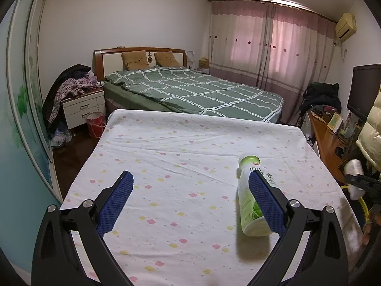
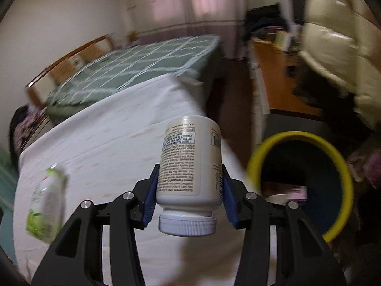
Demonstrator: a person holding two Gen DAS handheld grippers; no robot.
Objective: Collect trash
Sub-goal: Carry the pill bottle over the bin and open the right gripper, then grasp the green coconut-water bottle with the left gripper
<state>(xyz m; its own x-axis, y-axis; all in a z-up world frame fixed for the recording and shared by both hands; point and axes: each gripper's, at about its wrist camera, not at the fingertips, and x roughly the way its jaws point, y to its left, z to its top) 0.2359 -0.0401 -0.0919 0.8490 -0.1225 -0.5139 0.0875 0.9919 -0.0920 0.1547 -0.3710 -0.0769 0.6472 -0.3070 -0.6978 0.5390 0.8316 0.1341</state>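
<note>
The right claw (image 2: 189, 194) is clenched on a white supplement bottle (image 2: 190, 162), its blue pads pressing the label on both sides. The bottle is held cap toward the camera, printed text upside down, above the edge of the bench (image 2: 114, 143), which carries a white cloth with small floral dots. Just to its right stands a yellow-rimmed bin (image 2: 333, 152); inside, some pale items show, too blurred to identify. The left claw (image 1: 190, 186) is released, fingers spread wide over the bench, gripping nothing. A green-and-white drink bottle (image 1: 247, 190) lies on its side on the cloth, partly behind the right-hand pad. Beyond the bench stands a bed (image 1: 190, 90) with a green checked cover.
</note>
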